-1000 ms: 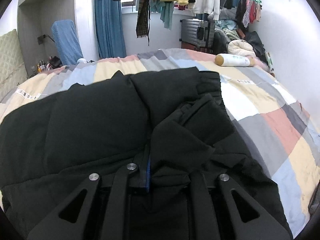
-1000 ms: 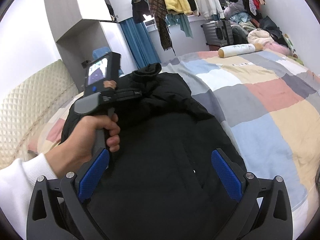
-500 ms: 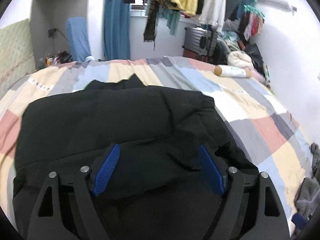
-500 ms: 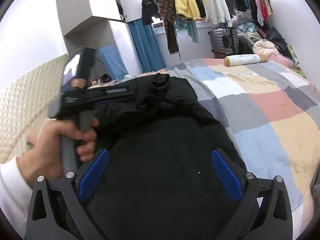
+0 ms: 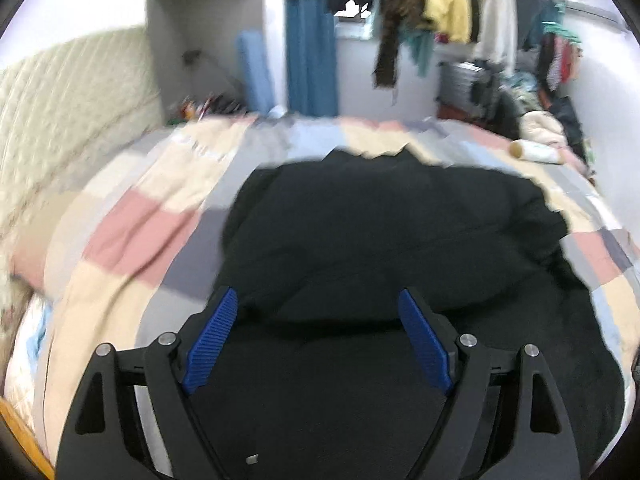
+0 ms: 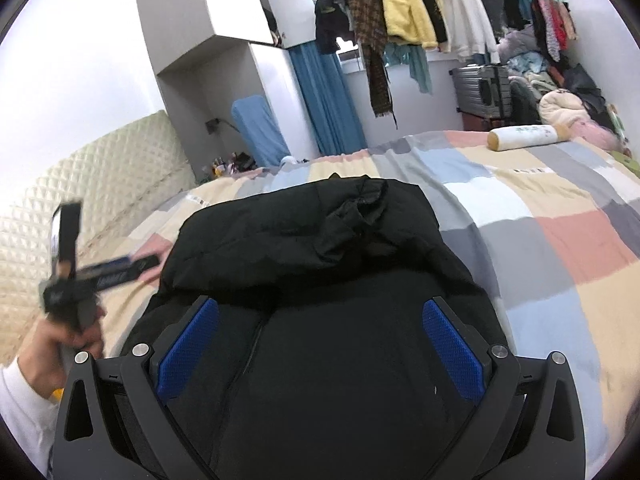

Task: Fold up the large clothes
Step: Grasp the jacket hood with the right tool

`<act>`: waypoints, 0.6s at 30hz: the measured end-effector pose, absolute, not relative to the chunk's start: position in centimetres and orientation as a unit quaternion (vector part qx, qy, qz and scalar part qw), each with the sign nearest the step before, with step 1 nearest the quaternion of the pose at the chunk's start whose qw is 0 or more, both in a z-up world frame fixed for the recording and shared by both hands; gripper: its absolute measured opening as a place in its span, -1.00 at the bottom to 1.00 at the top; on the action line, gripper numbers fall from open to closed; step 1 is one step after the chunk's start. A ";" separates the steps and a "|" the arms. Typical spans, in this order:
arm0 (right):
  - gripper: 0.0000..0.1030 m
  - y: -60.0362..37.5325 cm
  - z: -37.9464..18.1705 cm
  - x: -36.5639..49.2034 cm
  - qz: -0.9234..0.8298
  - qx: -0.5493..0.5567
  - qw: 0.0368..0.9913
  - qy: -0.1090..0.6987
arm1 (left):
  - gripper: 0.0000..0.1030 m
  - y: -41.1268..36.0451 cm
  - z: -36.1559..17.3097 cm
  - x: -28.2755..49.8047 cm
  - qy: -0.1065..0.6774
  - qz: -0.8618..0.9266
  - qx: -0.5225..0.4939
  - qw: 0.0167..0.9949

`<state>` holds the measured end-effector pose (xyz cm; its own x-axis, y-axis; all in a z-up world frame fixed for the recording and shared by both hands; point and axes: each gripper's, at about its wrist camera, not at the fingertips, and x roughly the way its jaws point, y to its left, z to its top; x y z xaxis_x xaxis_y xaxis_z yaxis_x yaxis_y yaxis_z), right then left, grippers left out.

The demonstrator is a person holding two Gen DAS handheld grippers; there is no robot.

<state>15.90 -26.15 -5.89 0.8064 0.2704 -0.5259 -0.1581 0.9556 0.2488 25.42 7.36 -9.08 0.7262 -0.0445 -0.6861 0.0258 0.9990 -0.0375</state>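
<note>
Bedspread [image 6: 552, 216] bears black jacket [image 6: 320, 264], collar far.

A checked quilt [image 6: 560, 240] covers the bed, with a bolster [image 6: 524, 136] at its far right. Clothes [image 6: 404, 4] hang above a suitcase [image 6: 480, 88]; a blue curtain [image 6: 328, 100] hangs left of it.

Black puffer jacket [image 6: 320, 264] on the bed [image 6: 560, 216]
Top part folded over its body, rumpled, lying nearer the headboard edge.
</note>
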 end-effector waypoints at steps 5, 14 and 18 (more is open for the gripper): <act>0.96 -26.9 -6.5 21.8 0.116 0.102 0.941 0.302 | 0.62 11.3 -12.6 26.5 0.399 0.015 -0.052 0.916; 0.67 -27.8 -10.4 29.9 0.110 0.122 0.931 0.326 | 0.63 12.5 -17.1 28.9 0.440 0.051 -0.035 0.896; 0.45 -27.4 -12.1 32.1 0.110 0.127 0.926 0.339 | 0.63 12.4 -18.6 30.5 0.448 0.080 -0.001 0.890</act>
<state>32.09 -27.37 -12.09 0.7455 0.2893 -0.6005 -0.1173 0.9438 0.3091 30.46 12.37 -18.60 0.5855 0.1412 -0.7982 -0.1428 0.9873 0.0699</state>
